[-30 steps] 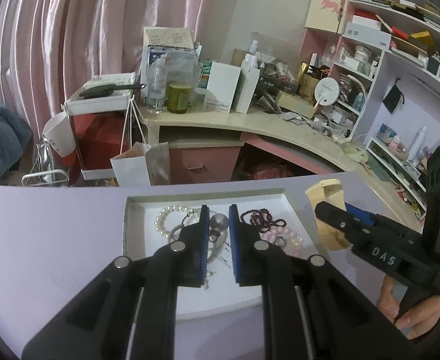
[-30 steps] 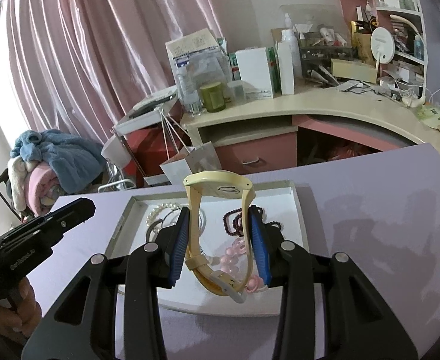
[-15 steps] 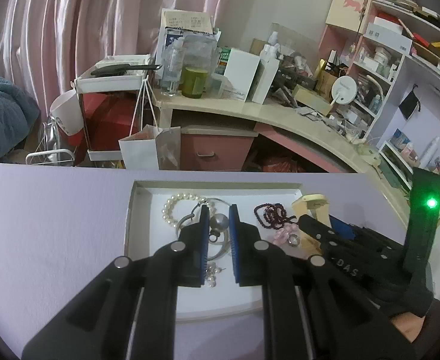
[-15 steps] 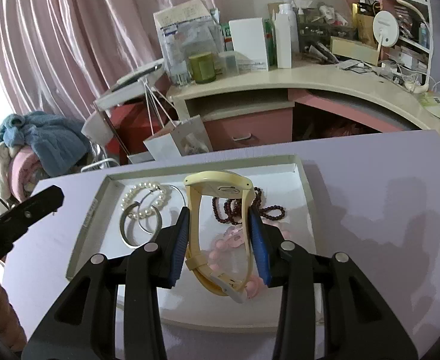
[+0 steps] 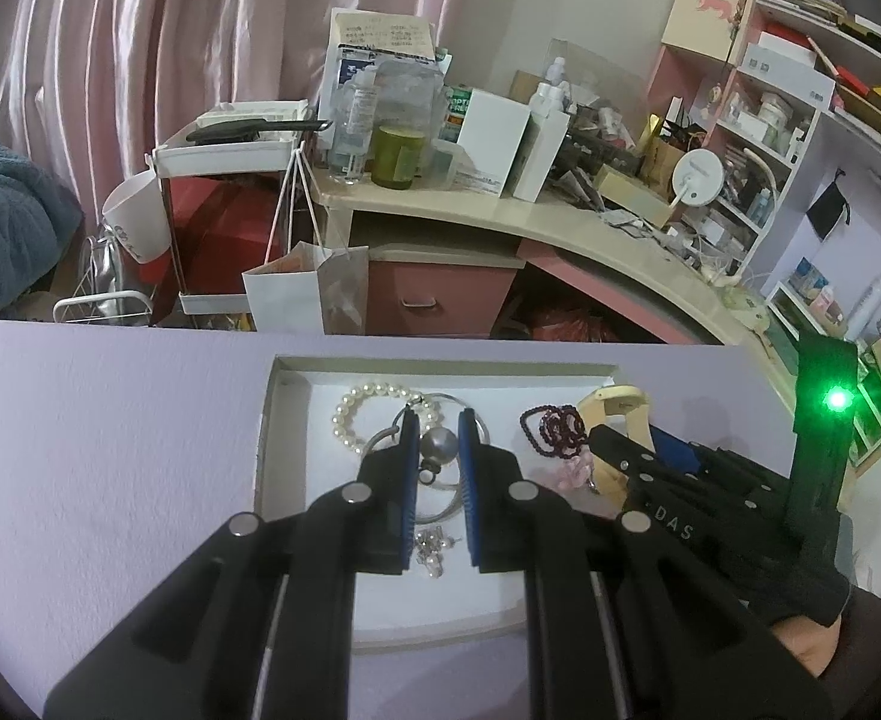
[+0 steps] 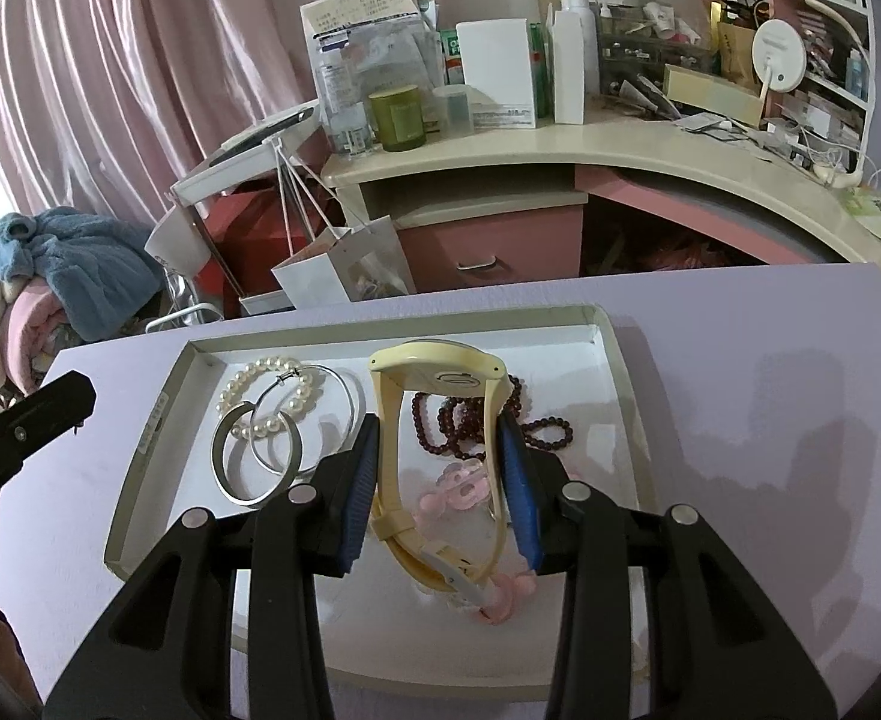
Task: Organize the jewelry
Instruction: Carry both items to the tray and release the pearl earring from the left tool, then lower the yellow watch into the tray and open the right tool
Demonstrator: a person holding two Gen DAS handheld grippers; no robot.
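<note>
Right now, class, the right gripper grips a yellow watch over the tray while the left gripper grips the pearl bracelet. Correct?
Not quite. The left gripper grips nothing: in the left wrist view its jaws stand apart over the tray, and the pearl bracelet lies there untouched. The right gripper does grip the yellow watch.

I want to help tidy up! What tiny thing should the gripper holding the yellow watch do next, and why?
Probably lower the watch a bit and open over the bare white patch at the near side of the tray. The right gripper is shut on its strap above the pink bracelet and dark red beads, so letting go there might pile it on them.
</note>
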